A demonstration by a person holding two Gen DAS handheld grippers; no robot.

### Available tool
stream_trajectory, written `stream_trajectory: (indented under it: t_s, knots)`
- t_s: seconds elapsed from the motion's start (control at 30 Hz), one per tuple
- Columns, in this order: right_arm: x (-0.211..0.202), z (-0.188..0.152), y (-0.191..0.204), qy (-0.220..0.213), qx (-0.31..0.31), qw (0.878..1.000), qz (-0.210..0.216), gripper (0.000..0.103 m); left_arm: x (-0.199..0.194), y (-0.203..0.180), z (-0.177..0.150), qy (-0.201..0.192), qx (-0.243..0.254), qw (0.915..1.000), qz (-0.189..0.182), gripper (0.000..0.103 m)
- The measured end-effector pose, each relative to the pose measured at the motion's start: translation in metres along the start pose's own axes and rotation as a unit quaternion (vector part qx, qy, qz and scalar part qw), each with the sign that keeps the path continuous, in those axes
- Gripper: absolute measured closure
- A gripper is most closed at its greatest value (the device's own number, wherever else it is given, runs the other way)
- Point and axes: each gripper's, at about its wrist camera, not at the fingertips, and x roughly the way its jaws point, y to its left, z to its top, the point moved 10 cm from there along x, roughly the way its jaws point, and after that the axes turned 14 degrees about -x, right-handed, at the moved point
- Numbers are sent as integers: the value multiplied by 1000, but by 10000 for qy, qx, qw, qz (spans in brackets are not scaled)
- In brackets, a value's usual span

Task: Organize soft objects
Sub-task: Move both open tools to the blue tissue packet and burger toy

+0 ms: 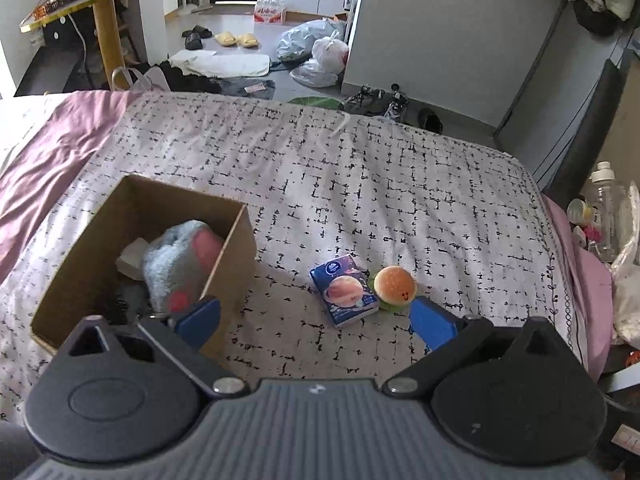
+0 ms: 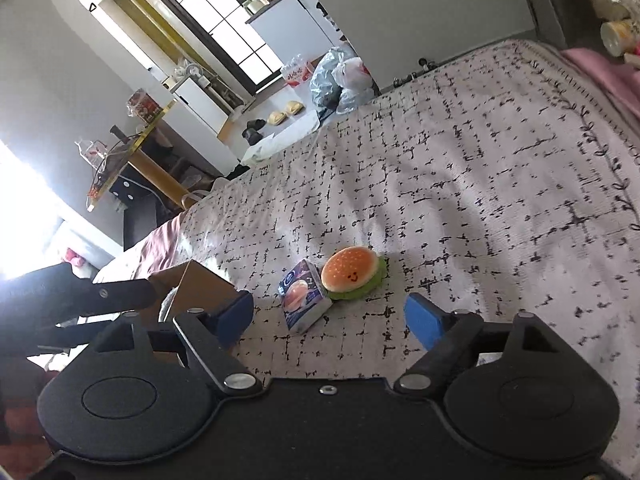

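A soft burger toy (image 1: 395,287) with a smiley face lies on the bed, touching a blue tissue pack (image 1: 344,296) on its left. A cardboard box (image 1: 236,248) stands to the left and holds a fluffy grey and pink plush (image 1: 180,264). My left gripper (image 1: 316,320) is open and empty, hovering above the bed in front of the pack. In the right wrist view the burger toy (image 2: 352,274) and the tissue pack (image 2: 304,300) lie just ahead of my right gripper (image 2: 332,316), which is open and empty. The box (image 2: 200,284) is at its left.
The bed has a patterned cover (image 1: 360,184) and pink sheet (image 1: 52,148). Beyond the foot of the bed are shoes, slippers and plastic bags (image 1: 316,52) on the floor. Bottles (image 1: 604,208) stand at the right bedside. The left gripper's body (image 2: 72,296) shows at the right wrist view's left.
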Motion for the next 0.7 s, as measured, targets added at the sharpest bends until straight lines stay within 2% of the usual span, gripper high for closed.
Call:
stream_trajectory:
  t_s: [0.17,0.5,0.7]
  knots:
    - [23,1,-5,174,-134,9998,4,25,23,-8,0,61,-71,9999,38,5]
    - [59,-8,-17,585,-291,9979,-29,32,73,-19,-4,385,-164,9991,118,22]
    - [74,-12,-27,698,-238,9973,-30,32,108,-19,-13,677,-295,9970,223,22]
